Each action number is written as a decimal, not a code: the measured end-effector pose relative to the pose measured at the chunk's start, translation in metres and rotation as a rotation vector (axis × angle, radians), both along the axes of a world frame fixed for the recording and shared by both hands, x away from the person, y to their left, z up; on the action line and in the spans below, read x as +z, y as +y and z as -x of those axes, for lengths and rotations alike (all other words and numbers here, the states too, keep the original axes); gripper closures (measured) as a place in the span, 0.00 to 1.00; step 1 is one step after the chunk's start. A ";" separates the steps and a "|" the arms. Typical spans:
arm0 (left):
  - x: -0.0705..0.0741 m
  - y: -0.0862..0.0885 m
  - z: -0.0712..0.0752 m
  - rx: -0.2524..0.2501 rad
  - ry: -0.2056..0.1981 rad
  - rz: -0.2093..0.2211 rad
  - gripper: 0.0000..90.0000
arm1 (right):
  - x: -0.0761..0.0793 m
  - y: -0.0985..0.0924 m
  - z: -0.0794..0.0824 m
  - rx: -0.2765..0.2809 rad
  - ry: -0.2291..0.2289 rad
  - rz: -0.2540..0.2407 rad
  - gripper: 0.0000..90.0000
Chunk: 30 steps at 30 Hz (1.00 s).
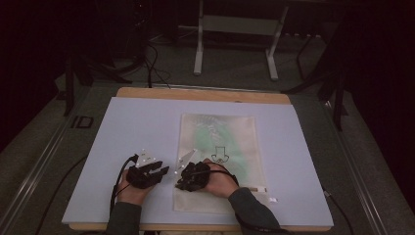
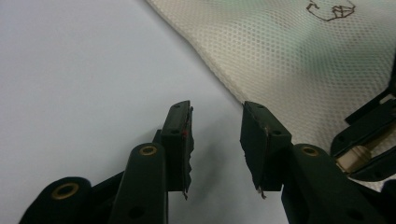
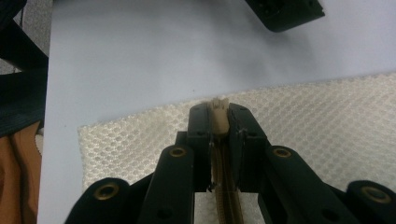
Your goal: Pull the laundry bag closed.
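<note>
Right gripper view, cream mesh bag point(image 3: 327, 121), right tongs point(image 3: 218, 116) pinching probably its zip pull, left tongs point(image 2: 217, 135) wide.

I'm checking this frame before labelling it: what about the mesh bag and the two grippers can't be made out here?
- Mesh bag: its greenish contents are a blur through the mesh in the high view.
- Zipper pull: the right gripper is shut on it, so the jaws cover most of it.
- Bag's printed drawing: cut off by the top edge of the left gripper view.
- Left gripper: open, nothing between its jaws.

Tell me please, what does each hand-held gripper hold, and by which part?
The right hand-held gripper pinches the zipper pull of the mesh bag. The left hand-held gripper is open and holds nothing.
</note>
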State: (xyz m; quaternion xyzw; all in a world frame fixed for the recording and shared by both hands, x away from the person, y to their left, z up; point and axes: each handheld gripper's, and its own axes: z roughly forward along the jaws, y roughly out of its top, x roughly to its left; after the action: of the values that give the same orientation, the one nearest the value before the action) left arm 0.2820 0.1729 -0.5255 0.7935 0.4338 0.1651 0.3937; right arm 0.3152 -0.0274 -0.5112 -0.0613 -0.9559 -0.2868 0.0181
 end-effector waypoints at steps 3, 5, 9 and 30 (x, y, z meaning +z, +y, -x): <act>0.000 -0.001 0.001 -0.011 0.004 0.008 0.71 | 0.000 0.001 0.001 0.002 -0.008 -0.005 0.90; 0.001 -0.002 0.002 -0.020 0.008 0.013 0.73 | 0.000 0.001 0.002 0.000 -0.013 0.002 0.91; 0.001 -0.006 0.004 -0.042 0.013 0.008 0.78 | -0.003 -0.001 0.004 0.000 -0.028 0.003 0.91; -0.001 -0.027 0.008 -0.171 0.060 0.011 0.99 | -0.007 -0.003 0.013 -0.011 -0.086 -0.002 0.91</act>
State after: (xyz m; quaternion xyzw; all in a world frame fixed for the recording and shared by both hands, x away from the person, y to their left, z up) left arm 0.2743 0.1458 -0.5261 0.8300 0.3768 0.1047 0.3976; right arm 0.3026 -0.0307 -0.5178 -0.0541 -0.9551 -0.2902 -0.0245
